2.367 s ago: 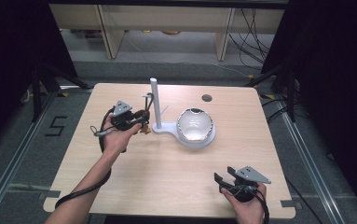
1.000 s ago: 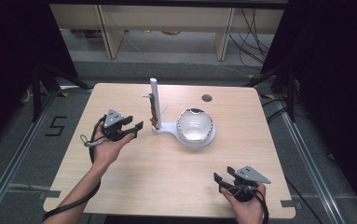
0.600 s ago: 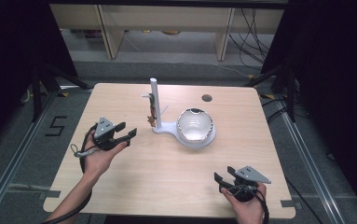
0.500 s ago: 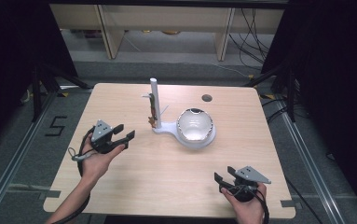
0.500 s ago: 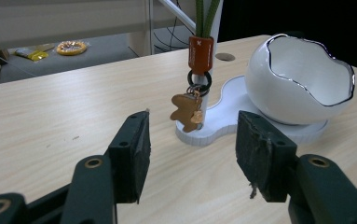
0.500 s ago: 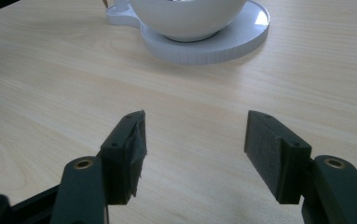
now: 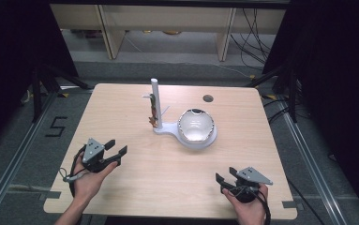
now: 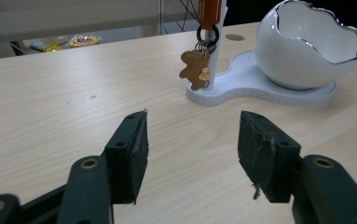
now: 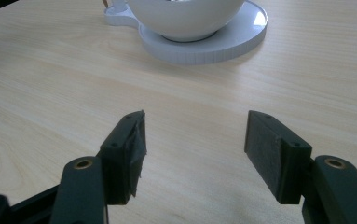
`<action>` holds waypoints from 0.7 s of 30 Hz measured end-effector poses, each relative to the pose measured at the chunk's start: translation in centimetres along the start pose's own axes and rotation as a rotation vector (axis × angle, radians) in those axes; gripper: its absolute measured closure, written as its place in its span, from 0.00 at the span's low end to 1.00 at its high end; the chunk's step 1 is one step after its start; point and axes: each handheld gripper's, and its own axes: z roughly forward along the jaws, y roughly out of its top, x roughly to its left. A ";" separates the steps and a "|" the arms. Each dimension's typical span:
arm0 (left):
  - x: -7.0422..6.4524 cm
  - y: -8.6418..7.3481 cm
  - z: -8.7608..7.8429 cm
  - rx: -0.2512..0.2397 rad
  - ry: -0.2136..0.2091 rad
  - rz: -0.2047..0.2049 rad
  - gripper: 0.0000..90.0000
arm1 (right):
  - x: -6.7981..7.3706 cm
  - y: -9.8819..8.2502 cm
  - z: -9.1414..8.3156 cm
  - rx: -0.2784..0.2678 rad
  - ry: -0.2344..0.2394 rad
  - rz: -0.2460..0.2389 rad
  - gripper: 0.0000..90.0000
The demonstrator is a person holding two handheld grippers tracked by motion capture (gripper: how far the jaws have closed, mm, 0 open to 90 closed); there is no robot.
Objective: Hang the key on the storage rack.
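Note:
A white stand (image 7: 167,127) sits mid-table with an upright post (image 7: 154,96) and an egg-shaped white bowl (image 7: 195,126). From the post hangs a keychain (image 7: 153,115) with an orange strap and a brown figure charm (image 8: 195,69). My left gripper (image 7: 117,146) is near the table's front left, well short of the stand, open and empty. The left gripper view has its jaws (image 8: 192,135) apart, facing the charm and bowl (image 8: 306,46). My right gripper (image 7: 225,174) rests at the front right, open, with nothing between its jaws (image 9: 195,135). Ahead of it are the bowl (image 9: 185,14) and base (image 9: 232,44).
A small dark round spot (image 7: 208,98) marks the table's far side behind the bowl. Light wooden shelving (image 7: 168,23) stands beyond the far edge. A "5" (image 7: 56,126) is taped on the floor to the left. Bare wood stretches between both grippers and the stand.
My left gripper has drawn back from the post to the table's front left, and the keychain stays hanging there. The right gripper has not moved.

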 end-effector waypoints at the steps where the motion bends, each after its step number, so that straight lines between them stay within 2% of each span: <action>1: 0.1 -0.3 -0.1 -0.003 -0.003 -0.002 0.47 | 0.0 0.0 -0.1 0.011 0.010 0.007 0.44; 2: 0.1 -0.6 -0.2 -0.003 0.001 -0.002 0.47 | 0.0 0.0 -0.1 0.009 0.010 0.008 0.44; 3: 0.2 -0.8 -0.3 0.005 0.003 -0.004 0.47 | 0.4 0.0 -0.2 0.024 0.008 0.054 0.44; 5: 0.5 -1.4 -0.5 0.018 0.001 -0.011 0.46 | 0.0 0.0 -0.1 0.006 0.011 0.006 0.44; 6: 0.7 -1.7 -0.4 0.024 -0.010 -0.018 0.45 | 0.0 0.0 -0.1 0.008 0.014 0.008 0.43; 8: 1.0 -2.1 -0.6 0.029 0.002 -0.023 0.44 | -0.1 0.0 -0.2 0.012 0.007 0.006 0.43; 9: 1.3 -2.4 -0.7 0.030 0.012 -0.022 0.44 | 0.1 0.0 -0.3 0.020 0.003 0.034 0.43; 11: 1.6 -2.9 -0.8 0.020 0.019 -0.037 0.44 | -0.2 -0.1 -0.2 0.007 0.002 0.001 0.43; 12: 1.7 -3.1 -1.0 0.019 0.030 -0.035 0.44 | -0.1 -0.1 -0.2 0.014 -0.007 0.020 0.43; 13: 1.8 -3.2 -1.0 0.011 0.031 -0.041 0.44 | -0.2 -0.1 -0.2 0.014 0.007 0.004 0.43; 16: 2.0 -3.7 -1.4 -0.003 0.052 -0.032 0.44 | -0.2 -0.2 0.0 0.008 0.007 0.011 0.43; 18: 2.0 -4.0 -1.5 -0.008 0.059 -0.026 0.44 | -0.3 -0.3 0.0 0.002 -0.001 -0.001 0.43; 19: 2.0 -4.2 -1.4 -0.014 0.057 -0.022 0.44 | 0.0 -0.4 0.0 -0.001 0.006 0.036 0.43; 20: 2.0 -4.3 -1.5 -0.013 0.061 -0.014 0.44 | 0.1 -0.4 0.0 0.003 0.008 0.049 0.43; 21: 2.0 -4.5 -1.5 -0.013 0.068 -0.010 0.44 | -0.2 -0.4 0.1 -0.003 0.002 0.020 0.43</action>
